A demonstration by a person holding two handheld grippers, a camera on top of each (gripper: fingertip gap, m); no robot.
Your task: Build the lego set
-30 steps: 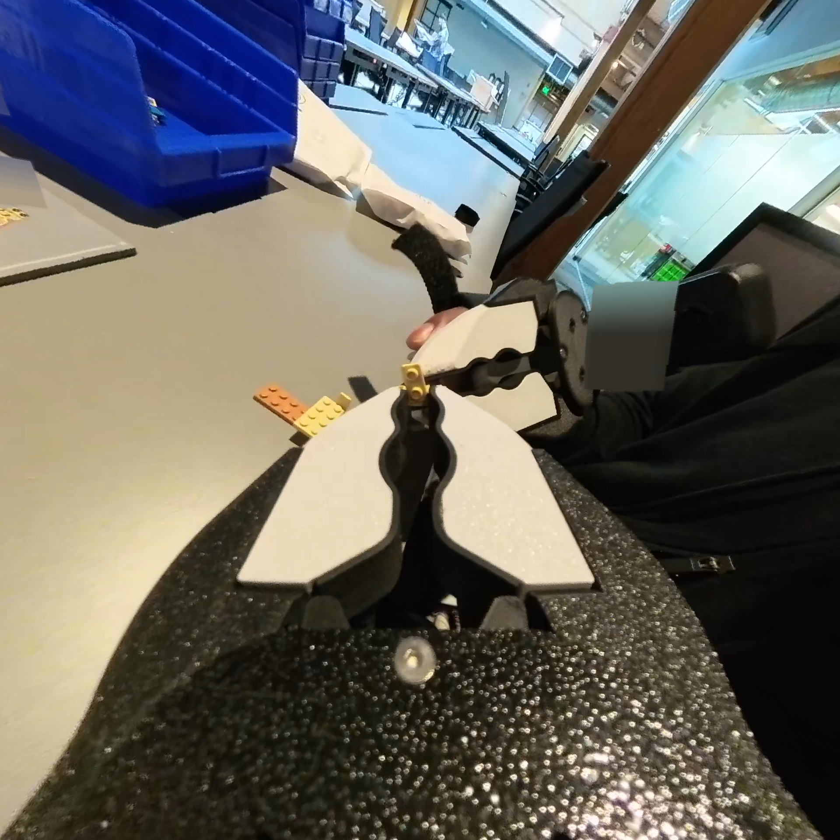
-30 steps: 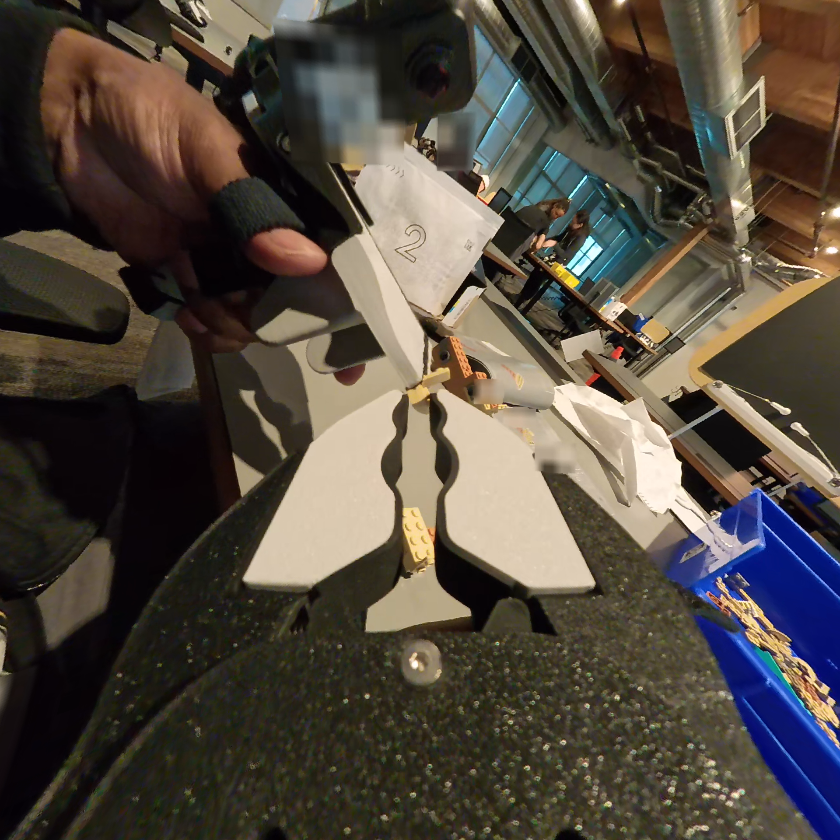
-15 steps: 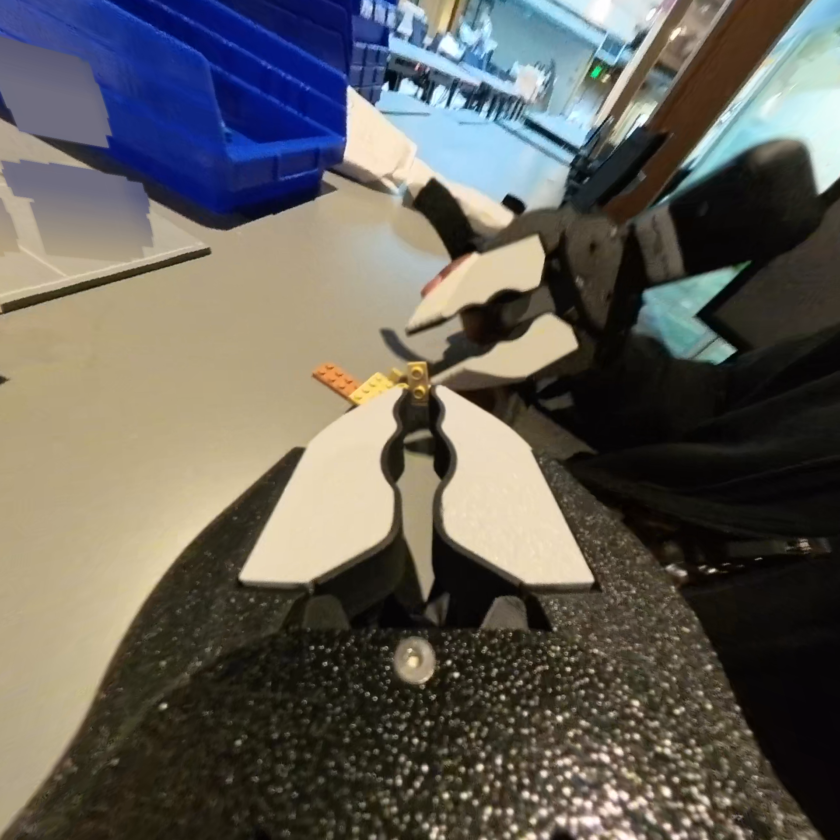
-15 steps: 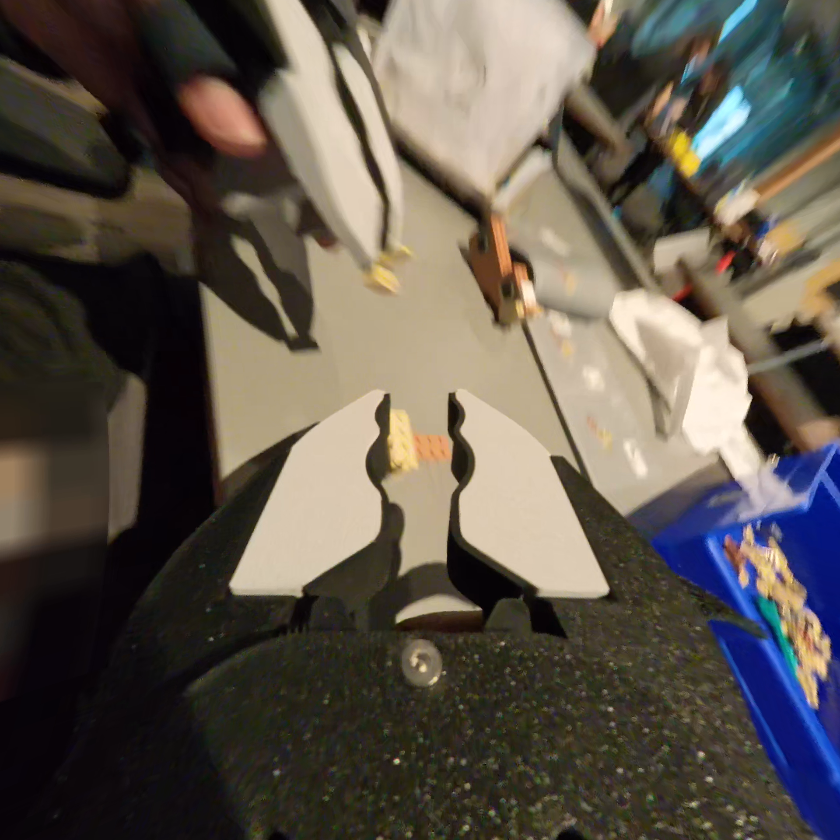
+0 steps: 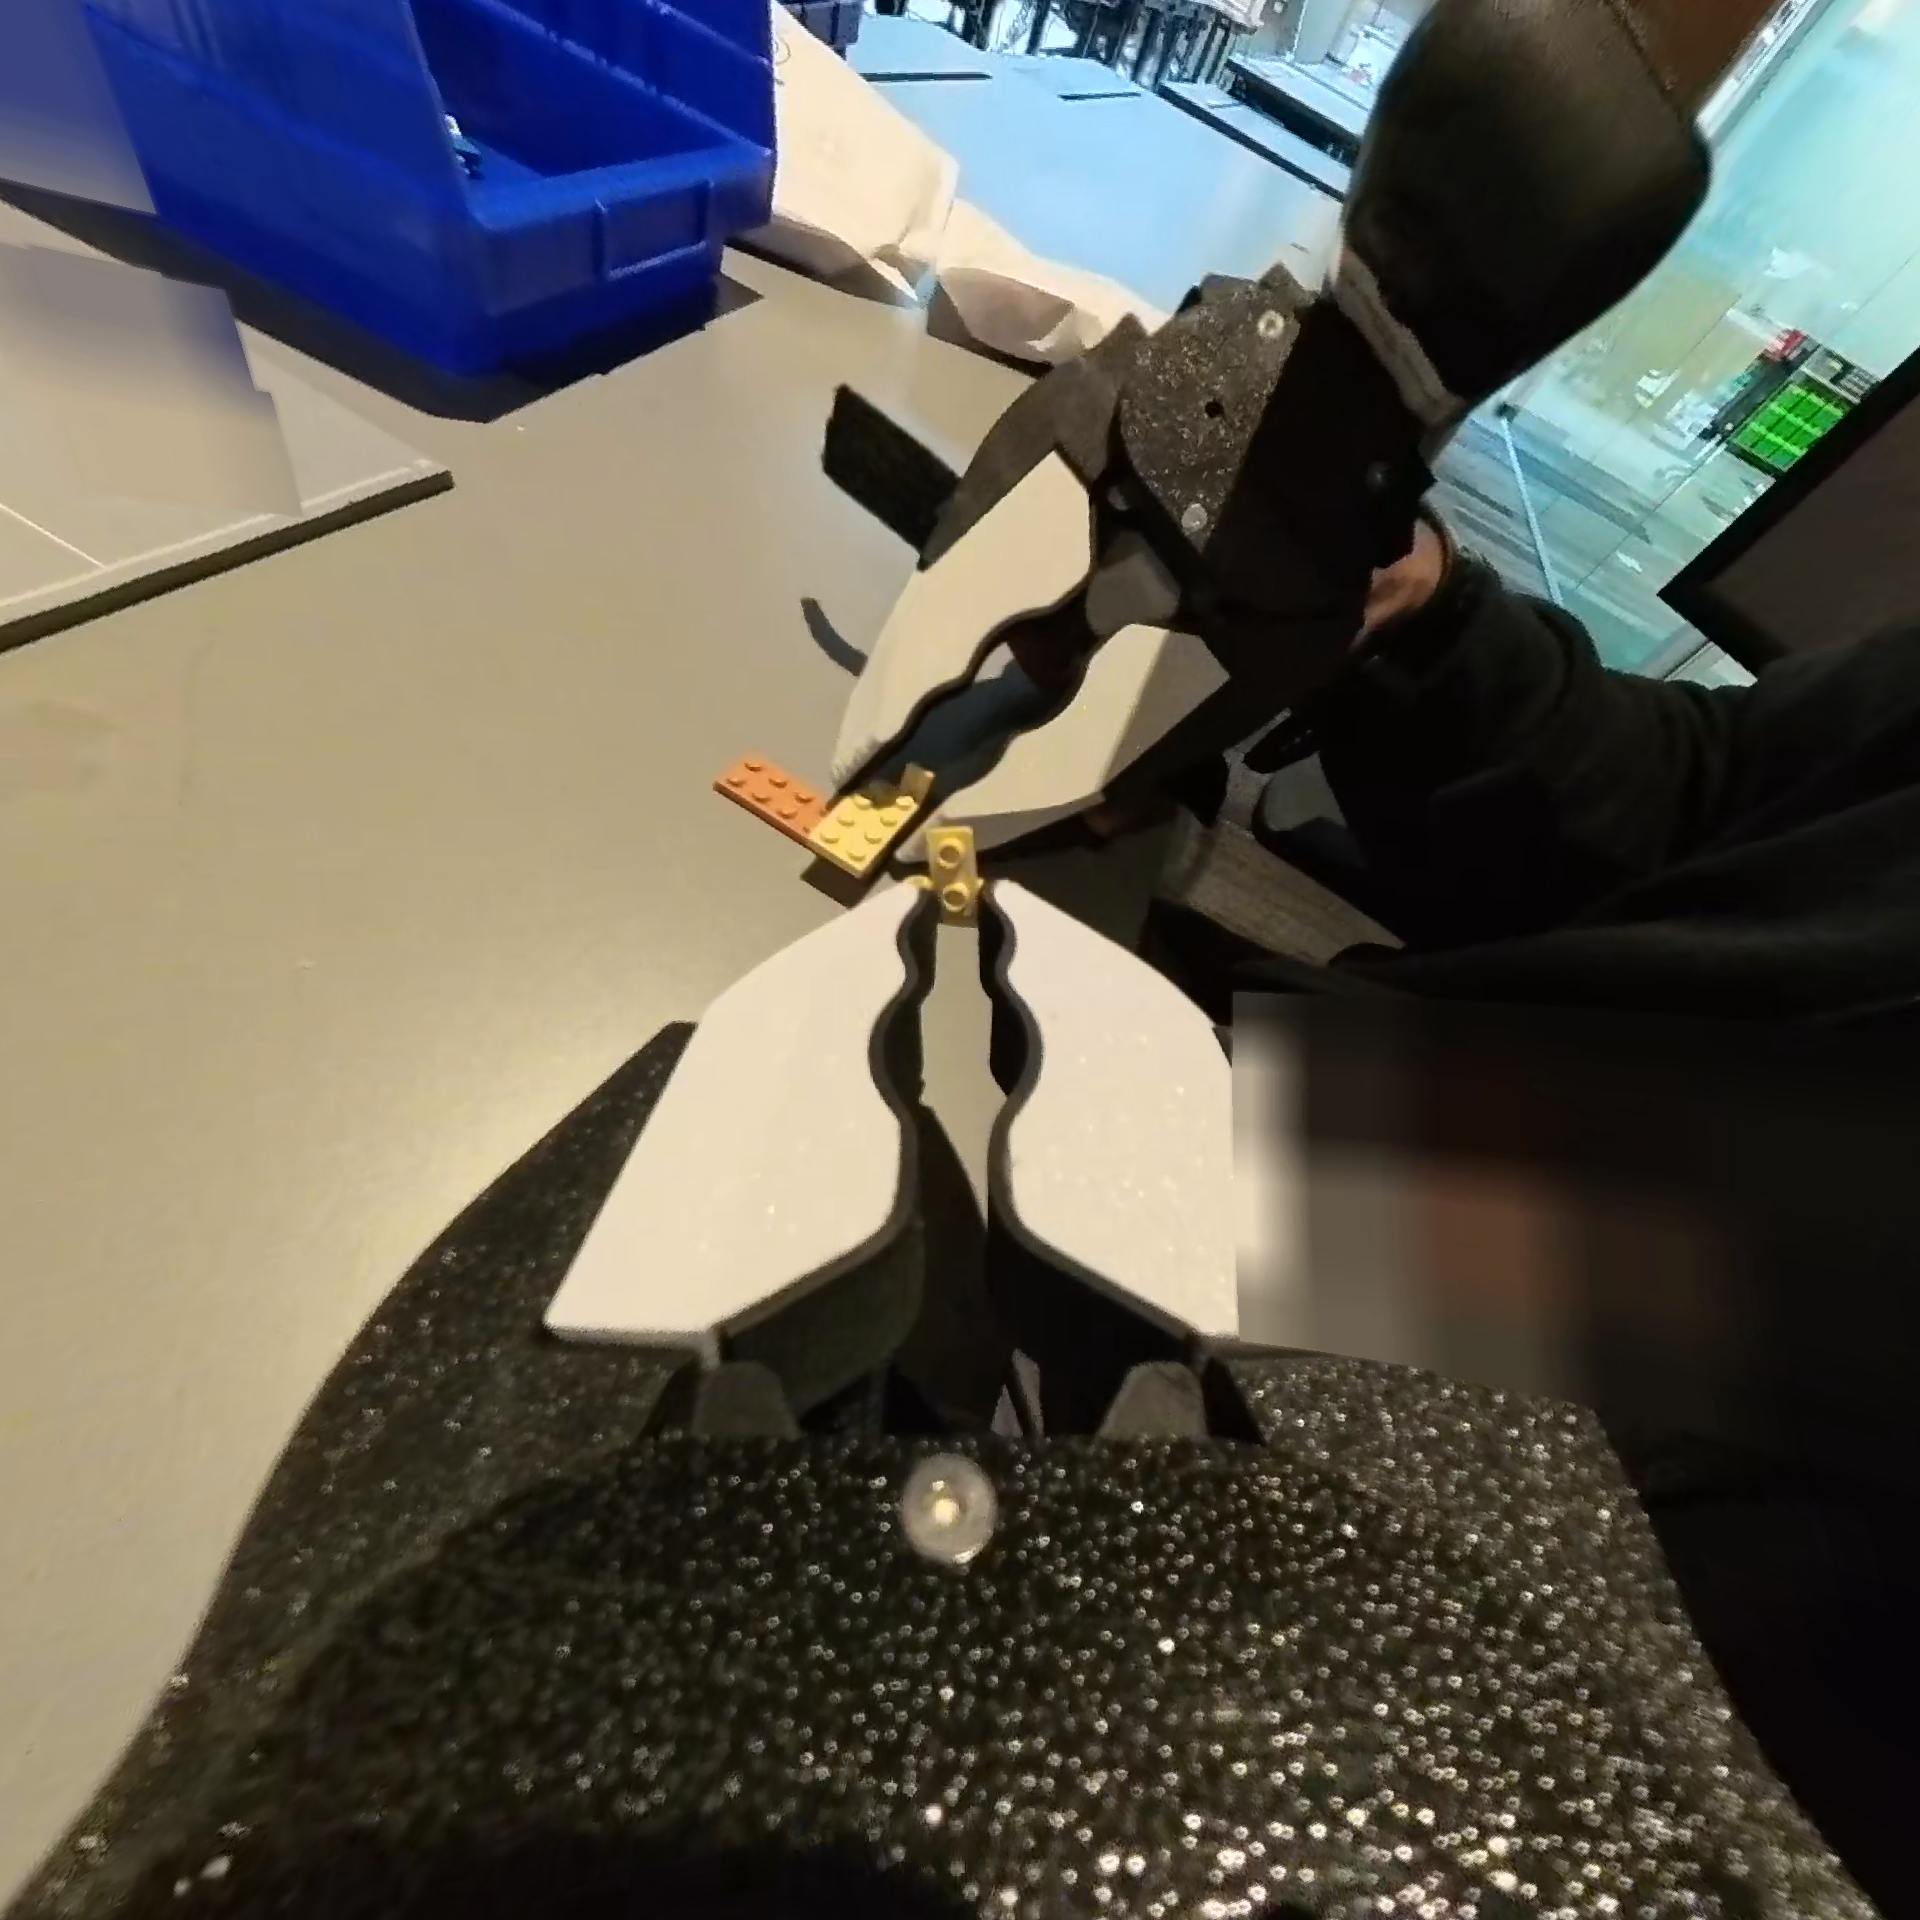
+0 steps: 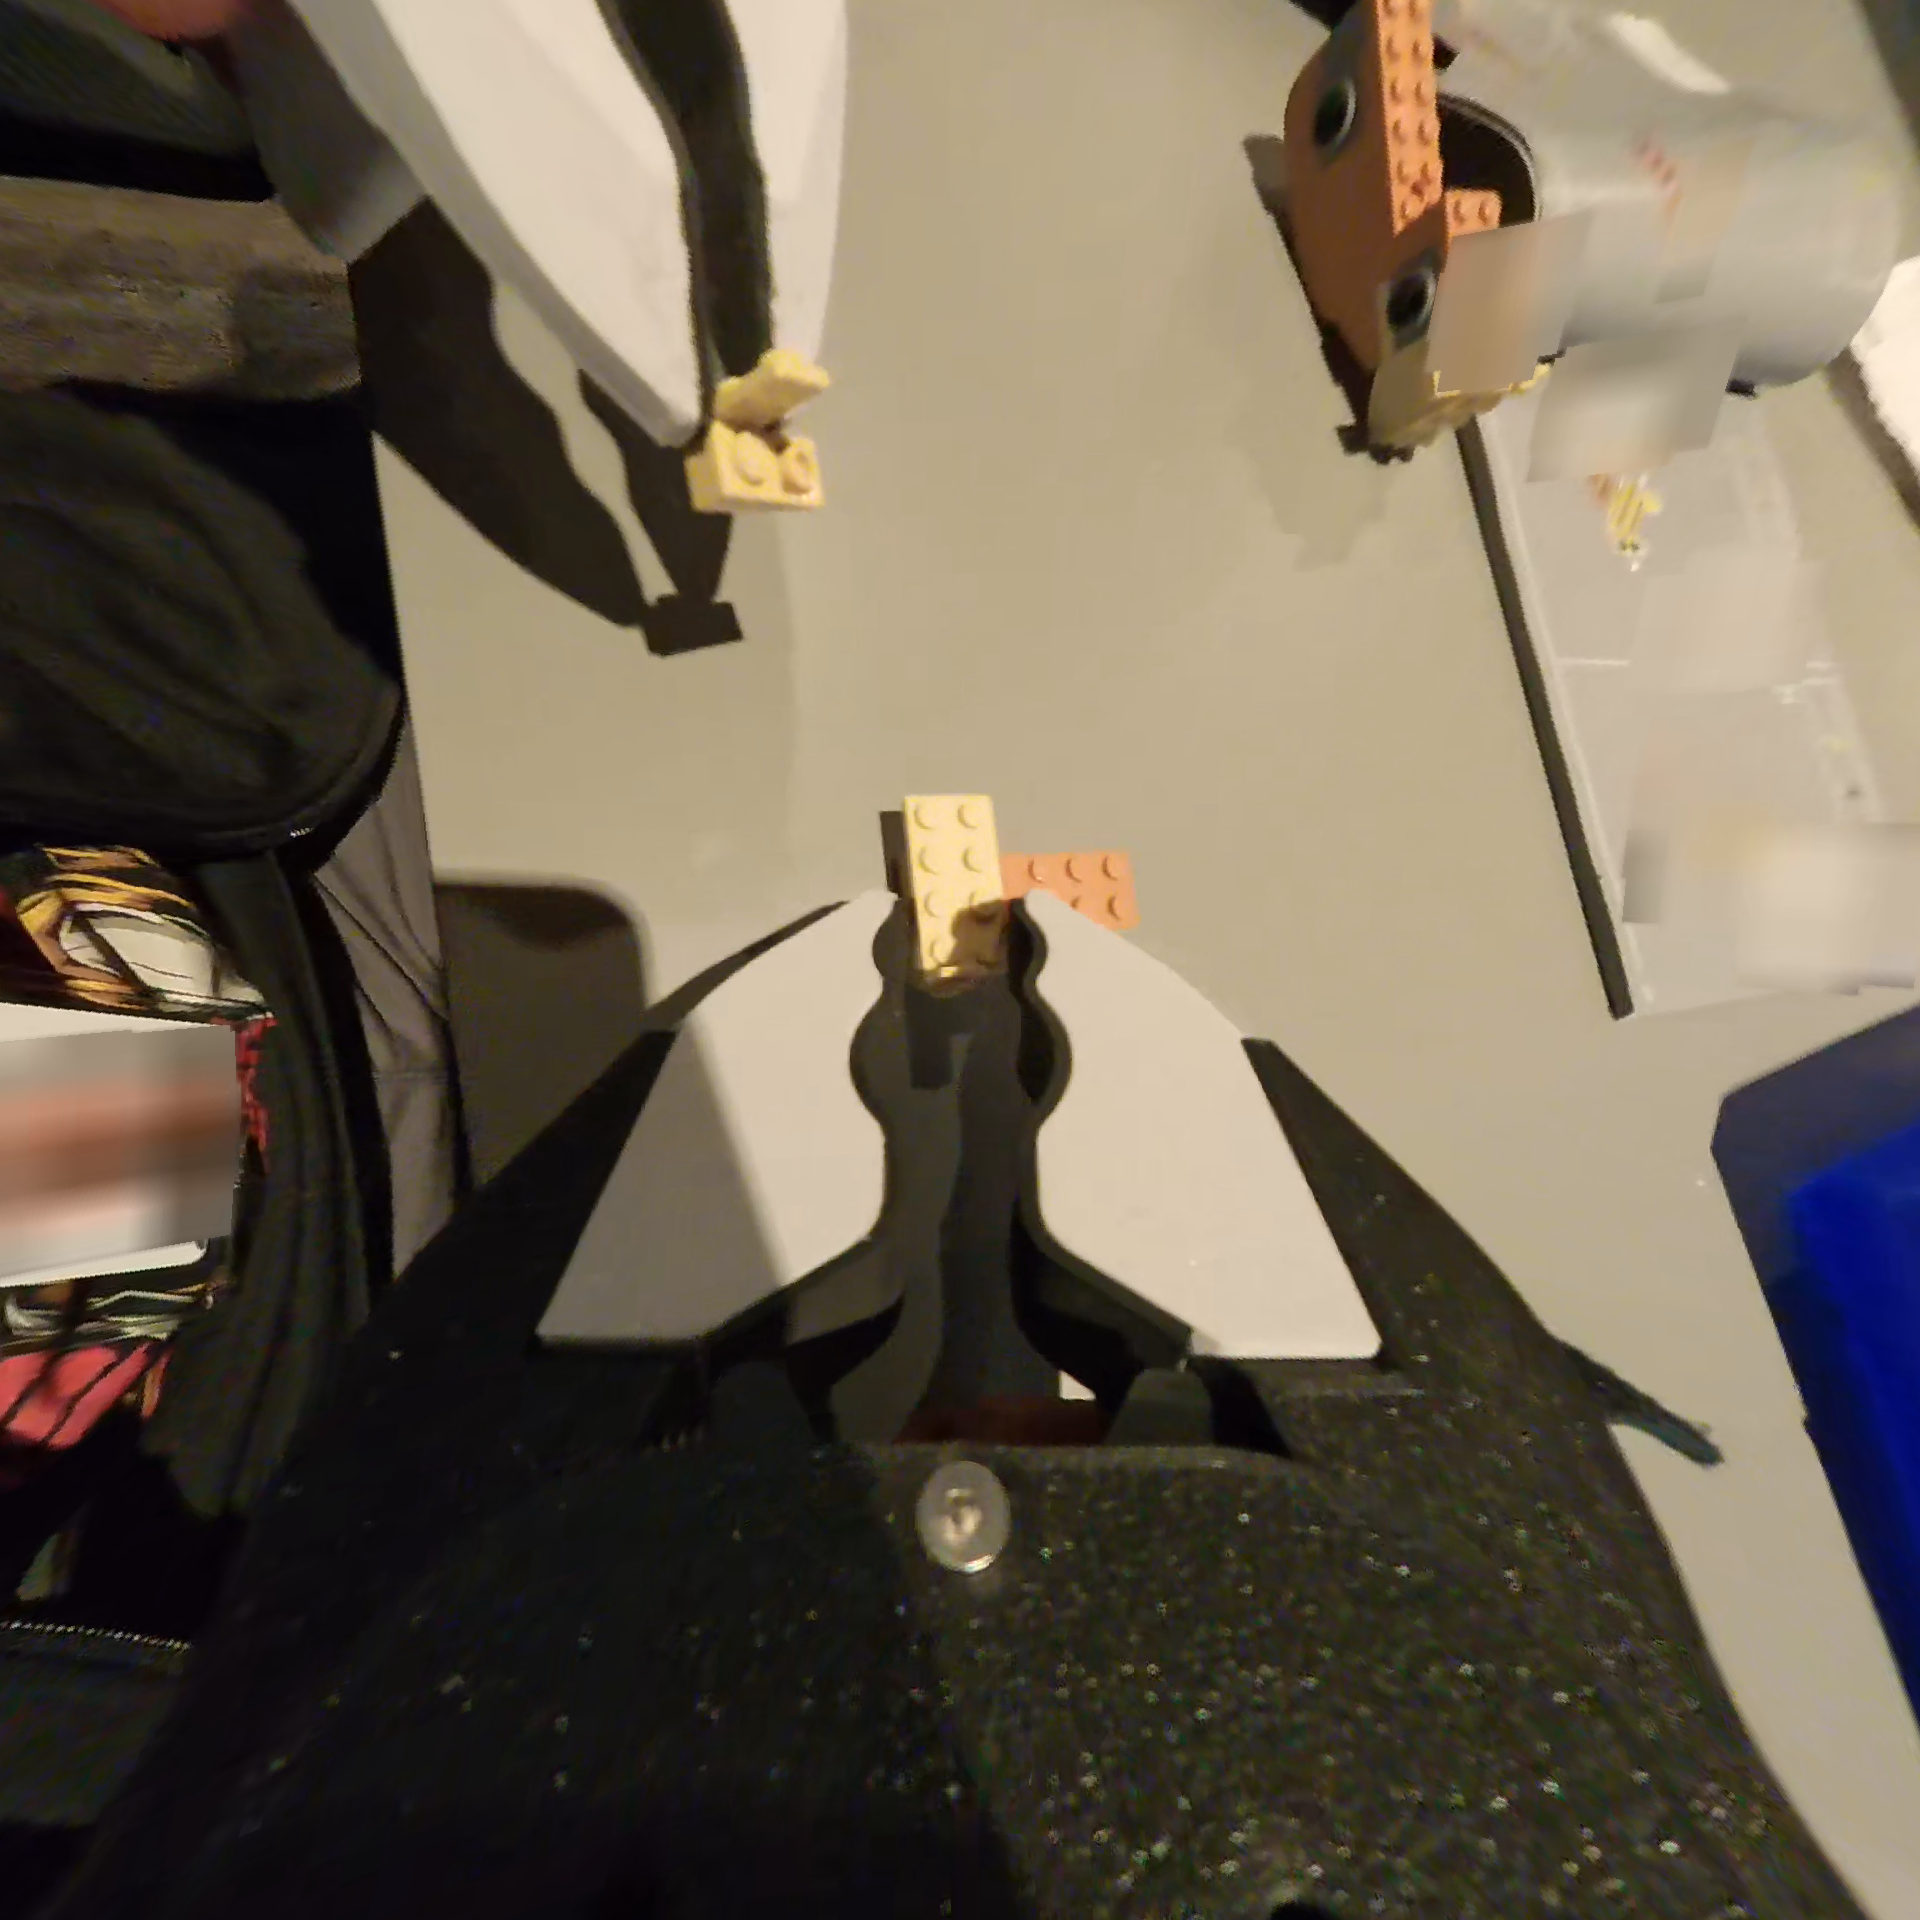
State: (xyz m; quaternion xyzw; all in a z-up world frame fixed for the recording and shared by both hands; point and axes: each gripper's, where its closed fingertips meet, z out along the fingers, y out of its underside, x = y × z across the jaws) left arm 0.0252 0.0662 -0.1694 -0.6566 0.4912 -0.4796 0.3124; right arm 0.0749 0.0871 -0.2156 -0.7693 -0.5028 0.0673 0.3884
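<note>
The grey worktop [image 5: 312,831] runs wide and mostly bare. At ten o'clock in the left wrist view sits a blue bin [image 5: 416,177], its front wall facing the worktop's middle. Just beside it, at twelve o'clock, lie crumpled white paper bags [image 5: 883,208]. A flat grey board [image 5: 208,499] lies at nine o'clock, its edge near the bin. Far off at one o'clock stand rows of long tables [image 5: 1195,62], and at two o'clock a glass wall [image 5: 1714,364].

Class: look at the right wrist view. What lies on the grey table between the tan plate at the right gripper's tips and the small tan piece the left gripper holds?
Nothing: the right wrist view shows only bare grey table between the tan plate and the small tan piece.
</note>
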